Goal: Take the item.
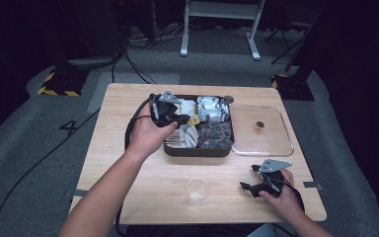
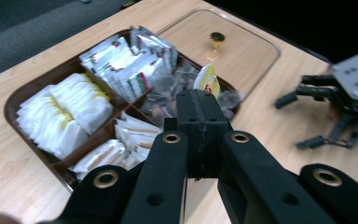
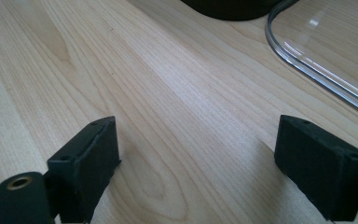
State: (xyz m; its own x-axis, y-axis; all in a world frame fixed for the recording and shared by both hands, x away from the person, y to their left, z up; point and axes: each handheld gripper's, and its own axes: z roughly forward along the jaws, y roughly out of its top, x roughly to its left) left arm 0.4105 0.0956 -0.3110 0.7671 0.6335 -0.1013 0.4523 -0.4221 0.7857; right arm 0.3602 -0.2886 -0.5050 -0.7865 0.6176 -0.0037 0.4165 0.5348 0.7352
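My left gripper [image 1: 183,119] hangs over the brown compartment tray [image 1: 197,152], shut on a small yellow packet [image 1: 193,120]. In the left gripper view the packet [image 2: 208,80] sticks up past the closed jaw tips of that gripper [image 2: 200,109]. The tray [image 2: 15,100] holds white sachets [image 2: 65,109], silver packets [image 2: 130,63] and dark wrapped pieces [image 1: 216,133]. My right gripper [image 1: 249,177] rests on the table at the front right, open with nothing in it. Bare wood lies between its jaws [image 3: 196,154]. It also appears in the left gripper view [image 2: 292,122].
A clear lid [image 1: 285,146] with a small brass knob [image 1: 259,126] lies flat to the right of the tray. An upright clear plastic cup [image 1: 197,191] stands near the table's front edge, between my two hands. The lid's rim [image 3: 317,74] runs close to the right gripper.
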